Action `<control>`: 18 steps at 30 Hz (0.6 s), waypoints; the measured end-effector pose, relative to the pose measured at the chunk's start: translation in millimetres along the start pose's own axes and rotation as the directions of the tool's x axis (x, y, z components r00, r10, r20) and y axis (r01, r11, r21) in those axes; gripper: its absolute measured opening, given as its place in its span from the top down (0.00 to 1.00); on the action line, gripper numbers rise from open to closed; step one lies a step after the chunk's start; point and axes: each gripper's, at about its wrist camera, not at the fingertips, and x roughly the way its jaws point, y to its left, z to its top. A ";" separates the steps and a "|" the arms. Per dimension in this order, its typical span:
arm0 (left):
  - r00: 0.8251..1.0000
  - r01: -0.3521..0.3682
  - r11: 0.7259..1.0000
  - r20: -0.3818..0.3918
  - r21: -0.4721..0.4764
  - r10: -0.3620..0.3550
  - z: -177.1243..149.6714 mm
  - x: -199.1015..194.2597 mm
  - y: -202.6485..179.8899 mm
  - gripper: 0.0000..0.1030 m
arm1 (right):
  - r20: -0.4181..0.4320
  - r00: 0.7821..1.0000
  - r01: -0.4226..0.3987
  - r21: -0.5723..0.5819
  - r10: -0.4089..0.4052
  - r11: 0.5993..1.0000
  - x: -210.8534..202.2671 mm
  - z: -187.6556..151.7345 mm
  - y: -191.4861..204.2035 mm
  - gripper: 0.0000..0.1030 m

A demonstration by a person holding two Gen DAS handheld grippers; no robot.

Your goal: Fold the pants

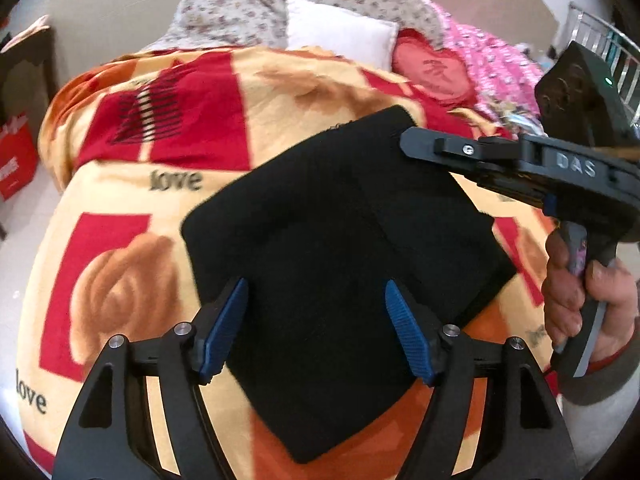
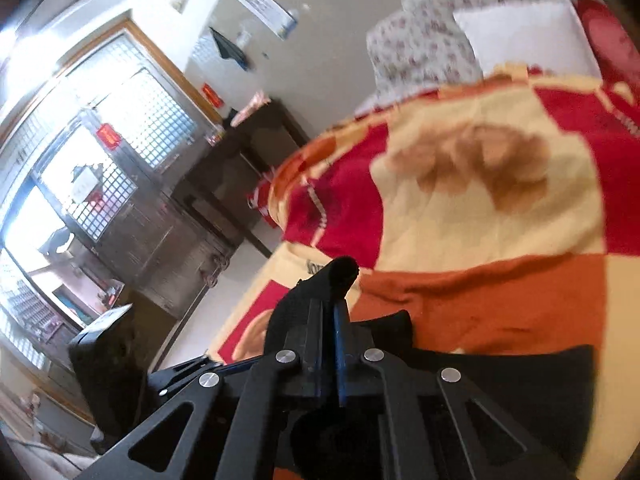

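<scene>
The black pants (image 1: 340,248) lie folded into a compact block on the rose-patterned blanket (image 1: 132,280). My left gripper (image 1: 316,296) is open, its blue pads (image 1: 226,324) spread over the near part of the pants, holding nothing. My right gripper (image 1: 408,140) reaches in from the right at the far corner of the pants. In the right wrist view it (image 2: 334,304) is shut on a bunched fold of the black pants (image 2: 320,284), lifted a little above the blanket (image 2: 480,232).
A white pillow (image 1: 340,28), a floral quilt (image 1: 248,8), a red heart cushion (image 1: 432,68) and pink bedding (image 1: 492,64) lie at the bed's far end. A dark wooden table (image 2: 236,172) and metal door (image 2: 120,184) stand left of the bed.
</scene>
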 end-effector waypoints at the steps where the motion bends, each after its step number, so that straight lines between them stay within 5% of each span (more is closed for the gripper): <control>1: 1.000 0.000 1.000 0.002 0.011 0.000 1.5 -1.0 -3.5 0.31 | 0.003 1.000 -0.002 -0.006 0.002 1.000 -4.8 -1.3 2.3 0.96; 11: 0.995 0.099 0.993 -0.039 0.067 -0.097 17.1 5.5 -41.2 0.31 | 0.073 0.997 0.017 0.028 -0.019 0.999 -57.8 -12.9 -10.9 0.96; 18: 0.987 0.141 0.976 -0.104 0.164 -0.125 34.0 41.6 -91.6 0.31 | 0.080 0.981 0.160 0.158 -0.174 0.974 -93.6 -31.4 -69.2 0.96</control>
